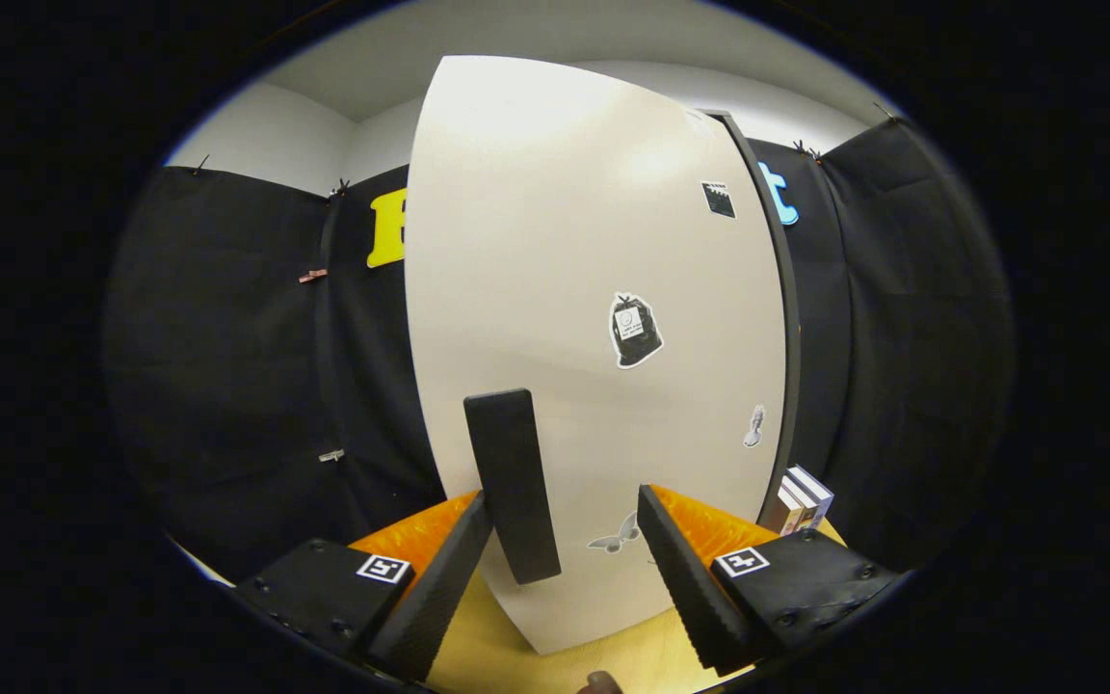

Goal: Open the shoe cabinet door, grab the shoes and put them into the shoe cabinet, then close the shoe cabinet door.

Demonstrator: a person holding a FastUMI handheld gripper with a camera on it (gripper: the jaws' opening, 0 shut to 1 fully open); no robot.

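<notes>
Reaching forward: the hand-held gripper (565, 564) is spread wide, holding nothing, its fingers (439, 588) apart above the tabletop (488, 655).
Handle: a dark upright bar handle (512, 487) stands between the fingers, nearer the left one; whether that finger touches it cannot be told.
Door: the pale shoe cabinet door (555, 289) rises just beyond the fingers, with the handle near its lower left and small stickers (634, 331) across its face.
Edges: the door's left edge is free against black cloth; a dark cabinet edge (786, 318) runs down its right side.
Open room: wooden tabletop shows below the door's bottom edge, between the fingers.
Right side: small boxes (804, 499) stand by the cabinet's lower right corner.
</notes>
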